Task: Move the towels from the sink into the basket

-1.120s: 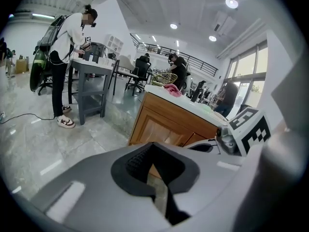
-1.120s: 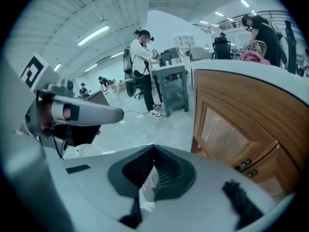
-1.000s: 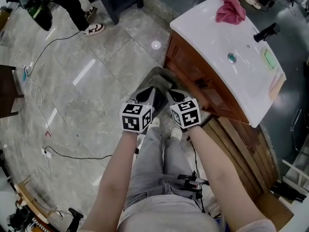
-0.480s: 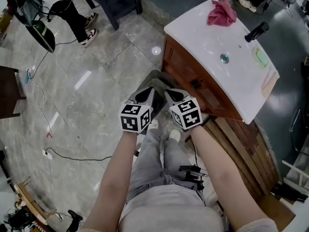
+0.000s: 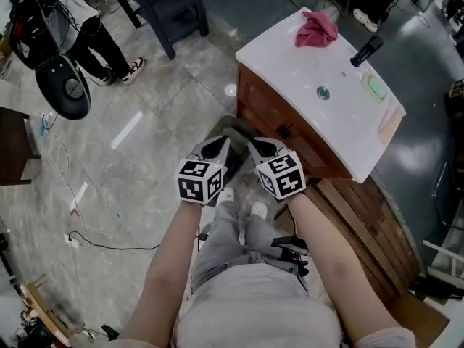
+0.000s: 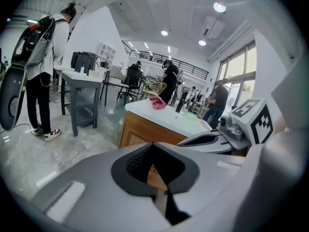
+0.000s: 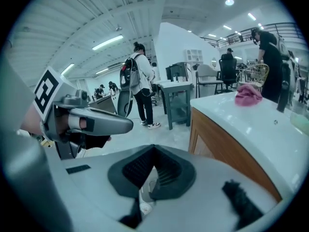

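Jaws together on left gripper (image 5: 222, 143), right gripper (image 5: 255, 144).

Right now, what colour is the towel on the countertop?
Pinkish red towel; the head view shows it best.

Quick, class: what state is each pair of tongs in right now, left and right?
Left tongs: closed, holding nothing.
Right tongs: closed, holding nothing.

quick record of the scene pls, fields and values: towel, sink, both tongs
towel: one pink towel, bunched at the far corner of the sink top
sink: white, on a wooden cabinet; black tap, green soap
left tongs: shut, empty, short of the cabinet
right tongs: shut, empty, beside the left
task: towel not yet picked up
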A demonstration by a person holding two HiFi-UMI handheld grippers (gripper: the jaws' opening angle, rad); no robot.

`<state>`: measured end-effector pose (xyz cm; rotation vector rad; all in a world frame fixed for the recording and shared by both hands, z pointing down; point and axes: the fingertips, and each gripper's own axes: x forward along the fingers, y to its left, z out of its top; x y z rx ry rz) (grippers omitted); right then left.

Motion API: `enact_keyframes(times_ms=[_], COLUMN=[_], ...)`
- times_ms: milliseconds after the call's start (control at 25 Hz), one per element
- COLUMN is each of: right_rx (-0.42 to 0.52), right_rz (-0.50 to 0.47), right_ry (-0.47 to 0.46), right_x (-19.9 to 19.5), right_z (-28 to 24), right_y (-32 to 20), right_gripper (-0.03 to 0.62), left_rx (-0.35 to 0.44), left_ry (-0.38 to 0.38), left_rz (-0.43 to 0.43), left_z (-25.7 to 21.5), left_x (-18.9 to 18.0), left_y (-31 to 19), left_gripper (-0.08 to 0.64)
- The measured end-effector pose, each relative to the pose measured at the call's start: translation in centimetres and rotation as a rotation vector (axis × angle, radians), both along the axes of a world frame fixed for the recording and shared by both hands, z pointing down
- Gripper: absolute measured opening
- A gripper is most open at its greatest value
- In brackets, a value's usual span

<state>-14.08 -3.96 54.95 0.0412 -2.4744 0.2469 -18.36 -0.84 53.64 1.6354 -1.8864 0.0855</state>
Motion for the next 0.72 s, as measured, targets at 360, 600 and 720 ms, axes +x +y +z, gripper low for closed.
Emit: enact_keyframes(times_ms=[360, 600, 720], right_rx=[0.058, 0.07, 0.081], right_rz=[0.003, 0.038, 0.071], right_ry=[-0.055, -0.119, -0.153], right_x=[1.9, 2.8, 3.1], right_z=[-4.2, -7.3, -9.0], right_y=[-0.5, -0.6, -1.1], right_gripper=[0.018, 0.018, 0.018], left_rx=[0.081, 0.144, 0.168], left_ry=[0.009, 0.007, -0.006], left_rz=[0.014, 0.006, 0.013], left_z=[-4.3, -7.3, -9.0], left_x=[2.0, 2.8, 3.0], left_y=[-0.5, -0.8, -1.4], left_gripper=[0.003, 0.003, 0.003])
